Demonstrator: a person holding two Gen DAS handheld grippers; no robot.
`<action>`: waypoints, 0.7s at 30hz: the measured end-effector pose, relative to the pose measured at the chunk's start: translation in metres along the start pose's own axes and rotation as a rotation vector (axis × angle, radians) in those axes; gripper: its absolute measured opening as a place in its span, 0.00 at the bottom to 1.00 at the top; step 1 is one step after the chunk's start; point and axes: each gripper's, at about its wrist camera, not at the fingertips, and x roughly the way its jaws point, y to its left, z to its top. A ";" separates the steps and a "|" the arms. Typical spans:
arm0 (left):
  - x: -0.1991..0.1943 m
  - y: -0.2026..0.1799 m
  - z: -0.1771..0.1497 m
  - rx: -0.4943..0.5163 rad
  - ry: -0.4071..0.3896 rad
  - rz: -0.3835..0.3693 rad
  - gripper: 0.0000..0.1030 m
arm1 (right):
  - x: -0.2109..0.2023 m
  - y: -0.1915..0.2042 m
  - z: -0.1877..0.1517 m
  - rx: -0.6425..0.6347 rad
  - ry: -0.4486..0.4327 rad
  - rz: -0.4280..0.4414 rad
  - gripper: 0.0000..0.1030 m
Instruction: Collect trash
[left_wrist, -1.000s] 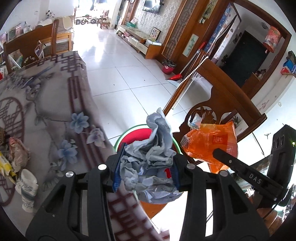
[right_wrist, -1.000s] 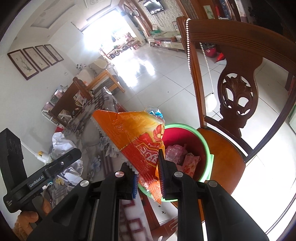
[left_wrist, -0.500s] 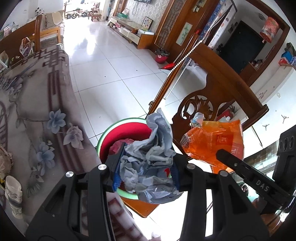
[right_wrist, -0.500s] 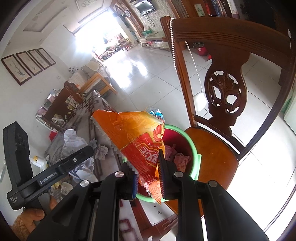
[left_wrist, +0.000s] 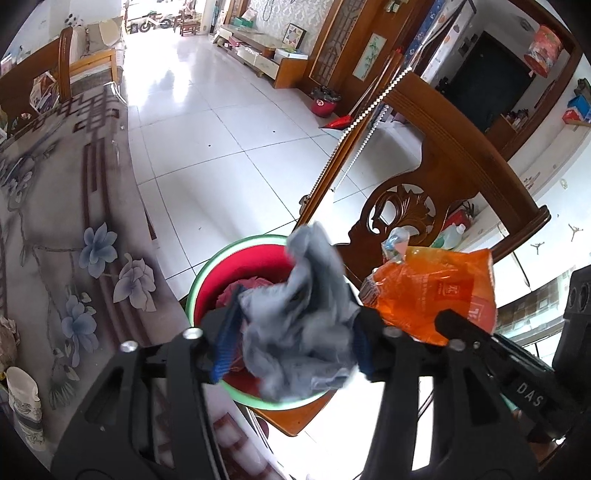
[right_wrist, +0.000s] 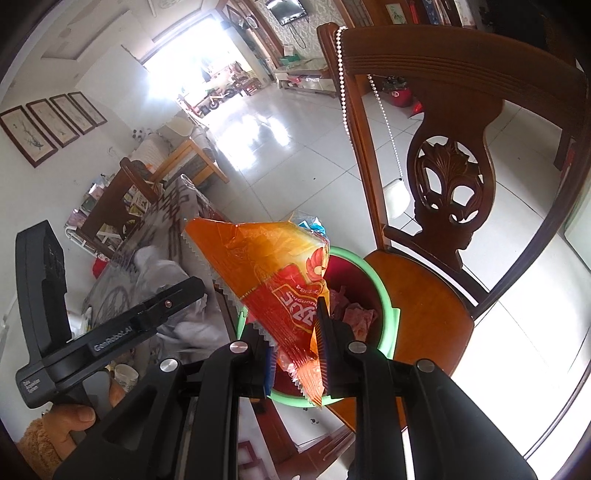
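My left gripper (left_wrist: 291, 343) is shut on a crumpled grey paper wad (left_wrist: 303, 325) and holds it right above a red basin with a green rim (left_wrist: 207, 273) that stands on a wooden chair seat (left_wrist: 295, 417). My right gripper (right_wrist: 295, 354) is shut on an orange snack wrapper (right_wrist: 273, 273), held over the same basin (right_wrist: 384, 295). The wrapper also shows in the left wrist view (left_wrist: 432, 291). Pink wrappers (right_wrist: 354, 314) lie inside the basin.
A table with a flowered cloth (left_wrist: 66, 206) runs along the left, with a paper cup (left_wrist: 24, 402) and more scraps at its near end. The carved chair back (right_wrist: 454, 184) with a bead string (right_wrist: 345, 92) rises behind the basin. White tiled floor (left_wrist: 229, 140) lies beyond.
Both grippers have moved further over the basin, which now sits more directly under the paper wad and the wrapper. Both still hold their loads.
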 end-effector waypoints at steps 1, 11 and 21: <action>-0.001 0.002 0.000 -0.006 -0.005 0.003 0.59 | 0.002 0.001 0.001 -0.003 0.002 -0.002 0.18; -0.020 0.033 -0.002 -0.081 -0.038 0.025 0.75 | 0.022 0.010 0.004 0.010 -0.002 -0.018 0.53; -0.063 0.088 -0.020 -0.193 -0.090 0.062 0.76 | 0.042 0.039 -0.001 -0.003 0.037 -0.015 0.58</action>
